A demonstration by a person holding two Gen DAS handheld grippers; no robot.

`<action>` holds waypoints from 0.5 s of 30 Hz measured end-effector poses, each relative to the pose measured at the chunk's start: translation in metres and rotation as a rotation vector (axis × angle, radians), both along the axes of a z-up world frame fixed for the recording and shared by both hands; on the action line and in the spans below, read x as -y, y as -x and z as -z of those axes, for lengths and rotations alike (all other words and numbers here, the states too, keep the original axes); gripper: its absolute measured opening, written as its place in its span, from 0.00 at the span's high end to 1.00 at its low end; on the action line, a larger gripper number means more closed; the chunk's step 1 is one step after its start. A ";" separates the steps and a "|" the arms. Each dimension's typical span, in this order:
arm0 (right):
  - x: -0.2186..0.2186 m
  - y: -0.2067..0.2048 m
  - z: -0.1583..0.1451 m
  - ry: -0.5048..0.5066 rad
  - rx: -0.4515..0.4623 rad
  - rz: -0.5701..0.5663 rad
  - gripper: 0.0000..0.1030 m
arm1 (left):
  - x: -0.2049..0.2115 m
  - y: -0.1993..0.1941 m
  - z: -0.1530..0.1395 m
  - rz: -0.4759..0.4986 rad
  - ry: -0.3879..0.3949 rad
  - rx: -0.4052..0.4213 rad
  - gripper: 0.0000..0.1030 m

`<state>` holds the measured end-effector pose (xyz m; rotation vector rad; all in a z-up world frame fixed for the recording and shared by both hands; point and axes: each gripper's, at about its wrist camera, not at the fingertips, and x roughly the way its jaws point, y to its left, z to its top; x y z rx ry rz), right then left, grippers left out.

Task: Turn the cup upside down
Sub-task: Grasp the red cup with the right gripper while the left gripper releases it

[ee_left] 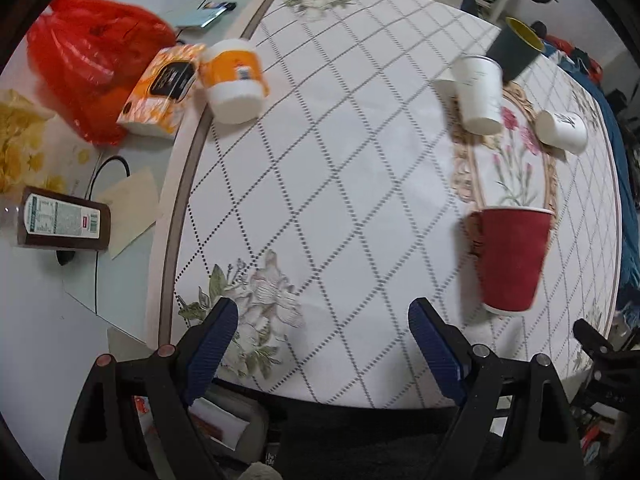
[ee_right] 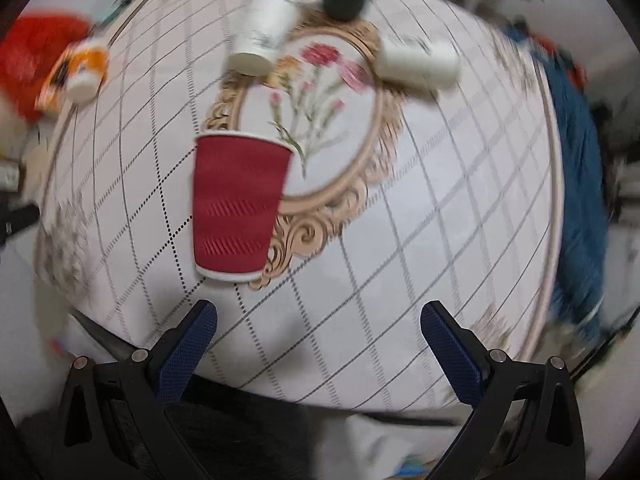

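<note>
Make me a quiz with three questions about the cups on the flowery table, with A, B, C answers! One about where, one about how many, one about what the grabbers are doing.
1. Where is the red cup?
A. At the edge of the flower picture's gold frame
B. Inside the red bag
C. On top of the dark cup

2. How many white cups are on the tablecloth?
A. None
B. Two
C. Five

3. What are the two grippers holding?
A. The red cup
B. A white cup
C. Nothing

Answers:
1. A: the red cup overlaps the gold oval frame in the right wrist view.
2. B: one white cup is left of the flowers, another white cup right of them.
3. C: the left gripper and the right gripper both have their fingers apart over bare cloth.
</note>
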<state>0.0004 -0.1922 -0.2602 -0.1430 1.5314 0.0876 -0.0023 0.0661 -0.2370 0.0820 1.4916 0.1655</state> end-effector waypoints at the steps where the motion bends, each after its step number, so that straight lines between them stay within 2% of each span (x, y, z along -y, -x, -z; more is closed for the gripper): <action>1: -0.013 -0.003 -0.003 0.040 0.017 -0.080 0.00 | -0.005 0.000 0.002 -0.003 -0.002 0.000 0.15; 8: -0.092 -0.001 -0.008 0.390 0.133 -0.765 0.00 | -0.017 0.004 0.015 -0.014 0.019 -0.018 0.15; 12: -0.117 0.011 0.002 0.537 0.129 -1.143 0.02 | -0.019 0.002 0.026 -0.033 0.028 -0.032 0.15; 15: -0.121 0.031 0.019 0.654 0.106 -1.483 0.03 | -0.019 0.000 0.031 -0.059 0.038 -0.039 0.15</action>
